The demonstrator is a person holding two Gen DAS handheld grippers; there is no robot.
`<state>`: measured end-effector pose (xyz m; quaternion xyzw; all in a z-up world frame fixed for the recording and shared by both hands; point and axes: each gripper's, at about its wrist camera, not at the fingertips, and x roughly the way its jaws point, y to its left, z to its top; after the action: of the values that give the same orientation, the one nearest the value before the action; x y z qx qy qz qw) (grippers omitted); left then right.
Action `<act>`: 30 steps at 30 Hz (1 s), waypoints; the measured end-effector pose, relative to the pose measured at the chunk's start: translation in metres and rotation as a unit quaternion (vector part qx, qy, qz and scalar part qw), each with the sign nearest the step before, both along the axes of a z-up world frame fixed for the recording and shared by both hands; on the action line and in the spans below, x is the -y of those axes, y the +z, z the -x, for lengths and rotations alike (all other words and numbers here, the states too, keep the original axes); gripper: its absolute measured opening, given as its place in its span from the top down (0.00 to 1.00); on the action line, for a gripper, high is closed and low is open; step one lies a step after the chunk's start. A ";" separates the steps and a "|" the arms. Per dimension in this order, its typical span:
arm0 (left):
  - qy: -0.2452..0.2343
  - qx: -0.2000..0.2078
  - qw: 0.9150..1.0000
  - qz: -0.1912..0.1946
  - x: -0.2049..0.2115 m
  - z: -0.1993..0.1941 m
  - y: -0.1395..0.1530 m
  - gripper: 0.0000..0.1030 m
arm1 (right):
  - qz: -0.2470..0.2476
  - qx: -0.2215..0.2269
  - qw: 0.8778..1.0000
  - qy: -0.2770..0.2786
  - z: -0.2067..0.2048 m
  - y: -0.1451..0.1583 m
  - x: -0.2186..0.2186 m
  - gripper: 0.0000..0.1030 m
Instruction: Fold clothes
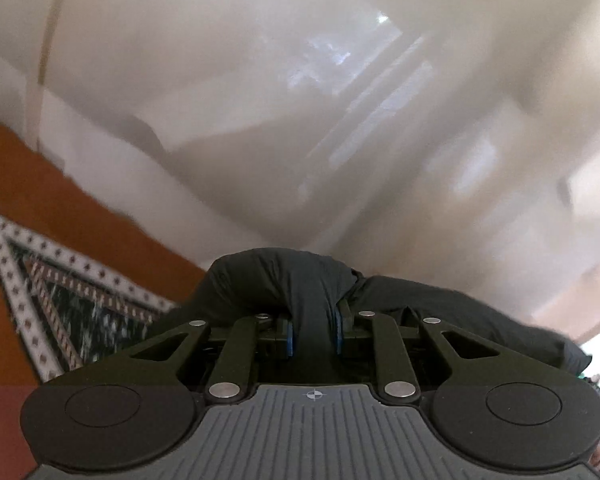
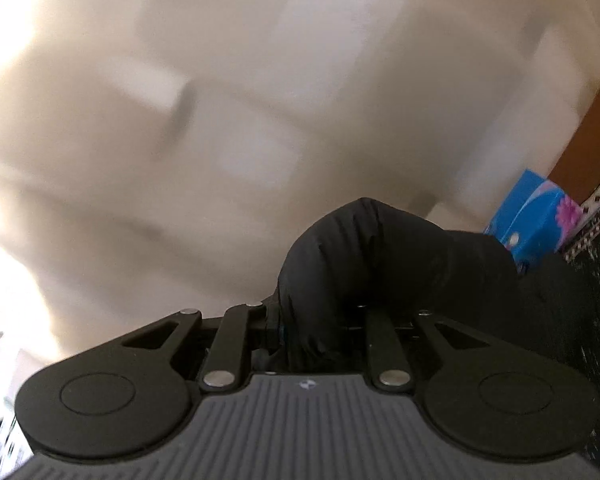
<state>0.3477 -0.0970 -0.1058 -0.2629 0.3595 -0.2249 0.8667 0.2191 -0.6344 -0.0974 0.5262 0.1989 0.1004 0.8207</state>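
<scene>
Both are up in the air now, the left hand-held gripper and the right hand-held gripper each pinching a bunch of the dark garment, likely lifting it off the patterned rug to straighten it for folding.

The dark garment was soft, matt, creased cloth. Each gripper, left and right, looked matt black plastic with shiny metal rivets. The blue box seemed glossy card.
</scene>
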 end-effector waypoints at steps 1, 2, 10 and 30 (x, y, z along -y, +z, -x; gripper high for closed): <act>0.002 -0.002 1.000 -0.005 0.004 -0.011 -0.002 0.85 | 0.006 -0.008 1.000 -0.009 -0.014 -0.002 -0.001 0.80; 0.005 -0.004 1.000 -0.009 0.009 -0.022 -0.004 0.85 | 0.011 -0.015 1.000 -0.014 -0.028 -0.007 -0.003 0.80; 0.016 -0.013 0.999 -0.025 0.028 -0.080 -0.007 0.61 | 0.021 -0.081 0.995 -0.063 -0.118 -0.048 0.005 0.80; -0.118 0.191 0.955 -0.196 0.061 -0.023 0.077 0.41 | 0.042 -0.135 0.988 -0.057 -0.163 -0.094 0.026 0.64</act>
<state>0.3709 -0.1576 -0.0284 0.0043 0.2532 -0.2965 0.9208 0.3816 -0.6608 -0.1916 0.5108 0.2818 -0.0273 0.8118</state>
